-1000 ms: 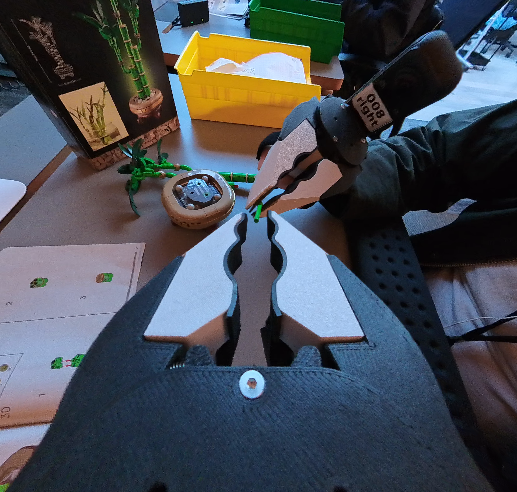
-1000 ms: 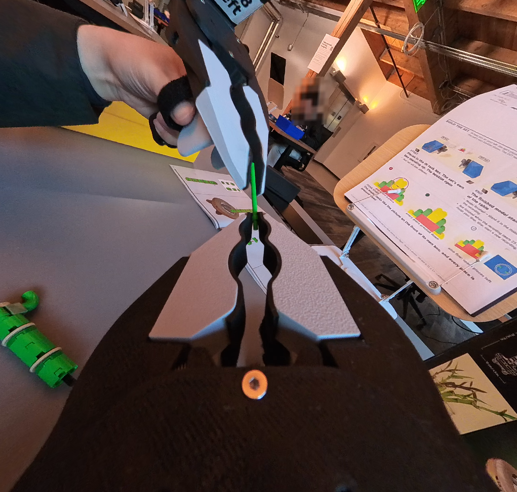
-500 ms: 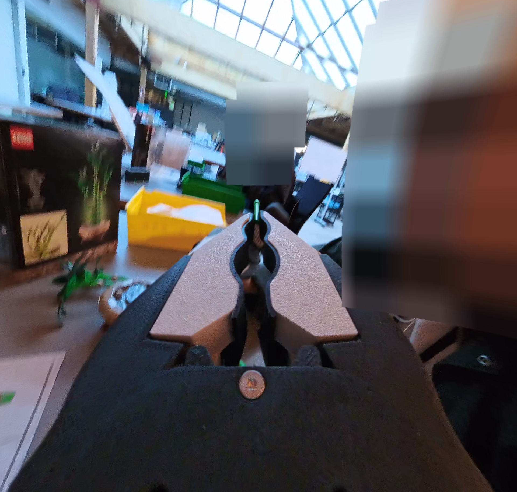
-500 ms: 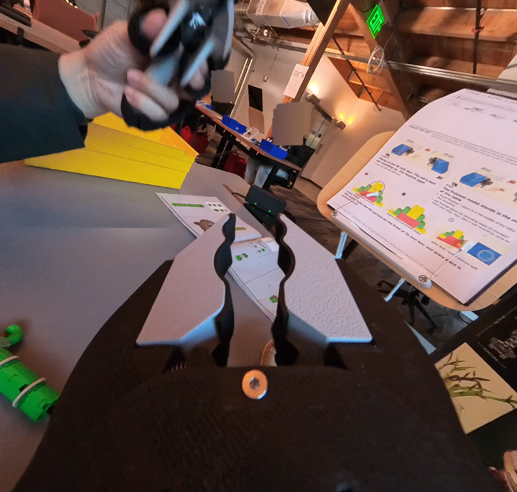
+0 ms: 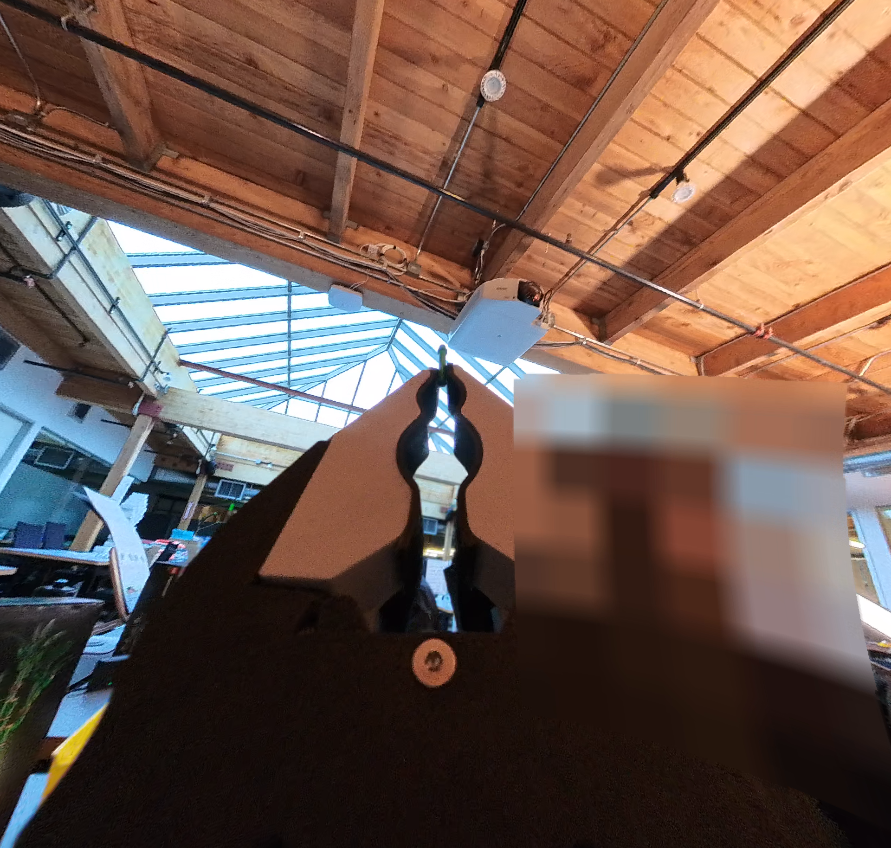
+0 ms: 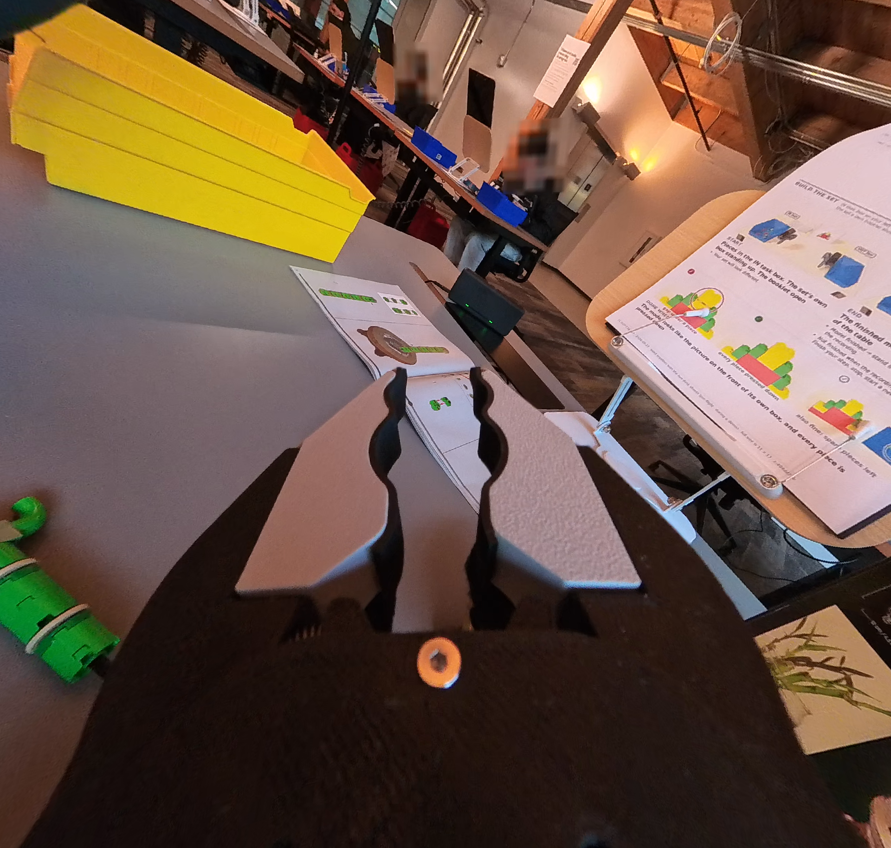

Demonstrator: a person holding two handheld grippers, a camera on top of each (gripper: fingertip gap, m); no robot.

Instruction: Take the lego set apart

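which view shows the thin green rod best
The left wrist view. The thin green rod sits pinched at the tips of the left claw, its end poking out against the skylight. The right wrist view shows none of it, only the open right claw over the booklet.

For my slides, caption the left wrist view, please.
Left gripper, tilted toward the timber ceiling, pinches a thin green rod at its fingertips.
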